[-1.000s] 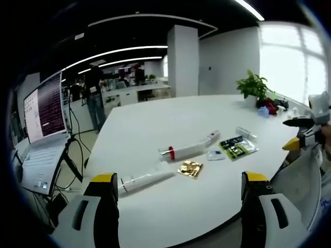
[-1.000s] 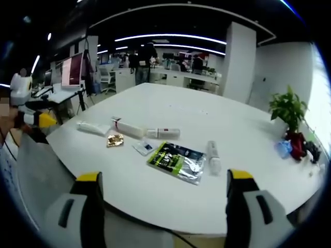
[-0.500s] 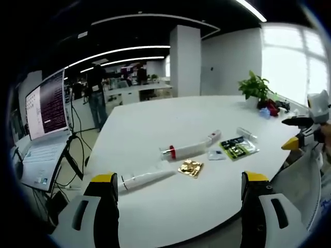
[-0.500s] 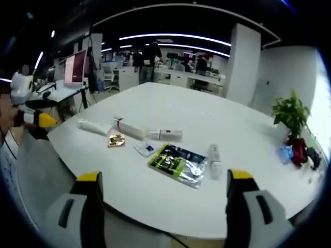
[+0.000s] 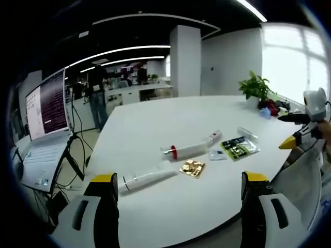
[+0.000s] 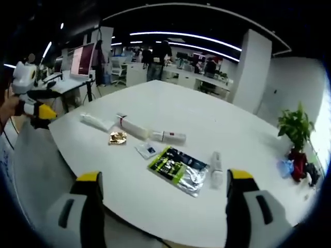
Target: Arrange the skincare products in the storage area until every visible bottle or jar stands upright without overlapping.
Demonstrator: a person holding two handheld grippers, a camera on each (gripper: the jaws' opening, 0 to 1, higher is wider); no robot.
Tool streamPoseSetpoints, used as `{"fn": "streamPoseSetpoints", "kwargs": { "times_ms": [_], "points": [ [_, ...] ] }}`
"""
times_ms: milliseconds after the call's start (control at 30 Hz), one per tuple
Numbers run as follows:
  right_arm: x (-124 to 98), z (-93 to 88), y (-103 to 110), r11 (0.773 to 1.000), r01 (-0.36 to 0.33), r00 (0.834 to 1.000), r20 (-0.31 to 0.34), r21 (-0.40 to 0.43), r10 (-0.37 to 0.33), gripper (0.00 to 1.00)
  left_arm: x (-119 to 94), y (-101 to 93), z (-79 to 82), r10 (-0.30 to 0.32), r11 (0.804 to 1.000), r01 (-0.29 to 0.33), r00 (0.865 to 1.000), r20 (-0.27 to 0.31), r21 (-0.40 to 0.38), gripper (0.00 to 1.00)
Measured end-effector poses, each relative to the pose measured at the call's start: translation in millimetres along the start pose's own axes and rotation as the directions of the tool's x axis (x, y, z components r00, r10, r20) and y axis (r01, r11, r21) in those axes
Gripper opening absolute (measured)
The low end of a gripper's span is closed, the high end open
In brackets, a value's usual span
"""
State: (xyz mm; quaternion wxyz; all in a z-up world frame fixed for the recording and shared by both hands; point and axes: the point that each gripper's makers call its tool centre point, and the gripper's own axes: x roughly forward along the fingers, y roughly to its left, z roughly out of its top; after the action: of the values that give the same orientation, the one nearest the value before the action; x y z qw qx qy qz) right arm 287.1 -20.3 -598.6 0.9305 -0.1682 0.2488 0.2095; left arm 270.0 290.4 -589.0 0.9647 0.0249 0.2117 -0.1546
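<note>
On the white table (image 6: 170, 206) we see the skincare products lying flat: a white tube (image 6: 96, 122), a red-banded tube (image 6: 133, 128), a small white bottle (image 6: 172, 136), a clear bottle (image 6: 216, 169), beside a gold sachet (image 6: 118, 137) and green packet (image 6: 178, 169). Our left hand-held gripper (image 5: 178, 181) and right hand-held gripper (image 6: 161, 178) hover near the table edge, jaws apart, holding nothing.

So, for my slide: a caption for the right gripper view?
Open right gripper facing a white table with tubes and sachets lying flat.
</note>
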Motion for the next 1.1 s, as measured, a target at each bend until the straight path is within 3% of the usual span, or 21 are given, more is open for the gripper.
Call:
{"fn": "streamPoseSetpoints", "kwargs": {
  "times_ms": [200, 467, 833, 1100],
  "points": [
    [12, 19.2, 5, 0.997, -0.072, 0.997, 0.036, -0.024, 0.073, 1.0, 1, -1.3, 3.0, -0.004, 1.0, 0.004, 1.0, 0.002, 0.009, 0.97],
    [39, 41.3, 8, 0.976, -0.135, 0.99, 0.016, -0.17, 0.14, 1.0, -2, 0.2, 4.6, 0.007, 1.0, -0.007, 1.0, 0.006, 0.01, 0.97],
    [81, 58.6, 29, 0.926, -0.244, 0.969, -0.031, -0.288, 0.246, 1.0, -5, 5.3, -2.9, 0.033, 0.999, -0.033, 0.999, -0.008, -0.009, 0.97],
    [108, 65.2, 46, 0.863, -0.33, 0.943, -0.104, -0.382, 0.315, 1.0, -6, 8.4, -4.3, 0.041, 0.999, -0.041, 0.999, -0.01, -0.019, 0.97]
  ]
}}
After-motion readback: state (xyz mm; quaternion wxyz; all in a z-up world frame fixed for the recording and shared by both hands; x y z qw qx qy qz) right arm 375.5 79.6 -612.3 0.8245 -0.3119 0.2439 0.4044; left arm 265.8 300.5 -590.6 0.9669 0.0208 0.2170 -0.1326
